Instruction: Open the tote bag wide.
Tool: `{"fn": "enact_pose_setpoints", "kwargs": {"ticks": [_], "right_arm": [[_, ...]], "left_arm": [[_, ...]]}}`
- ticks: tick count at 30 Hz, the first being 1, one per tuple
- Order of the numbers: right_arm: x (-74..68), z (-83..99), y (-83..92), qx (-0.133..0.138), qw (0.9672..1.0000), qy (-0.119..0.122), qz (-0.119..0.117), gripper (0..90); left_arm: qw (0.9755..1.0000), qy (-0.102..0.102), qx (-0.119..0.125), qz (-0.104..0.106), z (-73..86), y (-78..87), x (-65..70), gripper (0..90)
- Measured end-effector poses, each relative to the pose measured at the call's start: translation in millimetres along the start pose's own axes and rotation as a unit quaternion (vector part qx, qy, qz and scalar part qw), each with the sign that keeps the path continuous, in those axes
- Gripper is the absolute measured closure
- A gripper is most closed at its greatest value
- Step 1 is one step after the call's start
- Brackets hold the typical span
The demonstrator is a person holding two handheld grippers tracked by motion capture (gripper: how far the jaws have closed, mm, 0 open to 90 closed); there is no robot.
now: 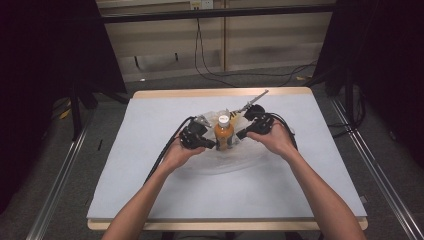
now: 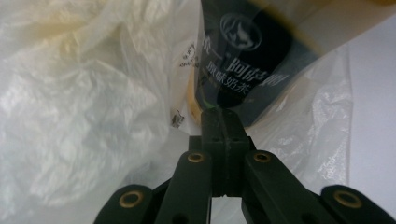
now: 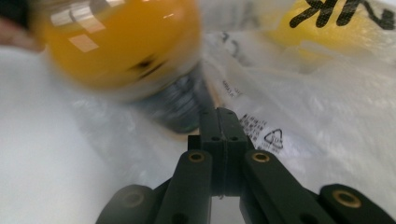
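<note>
Orange drink bottle [image 1: 224,132] upright near the middle of the bench [image 1: 150,200], inside a thin clear plastic bag [image 1: 220,162] spread around it. Left gripper [image 1: 212,145] and right gripper [image 1: 240,135] flanking the bottle, both sets of jaws fully closed, apparently pinching bag film, though hard to tell for sure. Likely trouble: uneven pull on the film tipping the bottle toward the far edge; film slipping out or tearing; bottle rolling onto the metal tool [image 1: 254,101] behind
</note>
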State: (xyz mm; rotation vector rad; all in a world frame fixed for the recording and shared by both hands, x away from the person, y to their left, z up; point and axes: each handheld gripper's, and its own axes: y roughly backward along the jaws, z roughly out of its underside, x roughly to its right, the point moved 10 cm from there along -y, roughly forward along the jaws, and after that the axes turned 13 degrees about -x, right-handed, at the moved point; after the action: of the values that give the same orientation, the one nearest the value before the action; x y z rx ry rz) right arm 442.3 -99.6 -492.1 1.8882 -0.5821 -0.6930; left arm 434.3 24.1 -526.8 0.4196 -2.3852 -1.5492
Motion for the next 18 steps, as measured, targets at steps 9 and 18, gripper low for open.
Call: {"fn": "enact_pose_setpoints", "kwargs": {"ticks": [9, 18], "right_arm": [[22.3, -18.8, -39.4, -0.053, 0.9977, -0.027, -0.032, 90.0], [35.2, -30.6, -66.7, -0.094, 0.9938, -0.044, -0.04, 90.0]], "left_arm": [[0.9993, -0.024, -0.028, 0.011, 17.2, -17.3, 22.9, 90.0], [0.9959, -0.075, -0.048, 0.015, 22.1, -17.1, 66.3, 90.0]]}}
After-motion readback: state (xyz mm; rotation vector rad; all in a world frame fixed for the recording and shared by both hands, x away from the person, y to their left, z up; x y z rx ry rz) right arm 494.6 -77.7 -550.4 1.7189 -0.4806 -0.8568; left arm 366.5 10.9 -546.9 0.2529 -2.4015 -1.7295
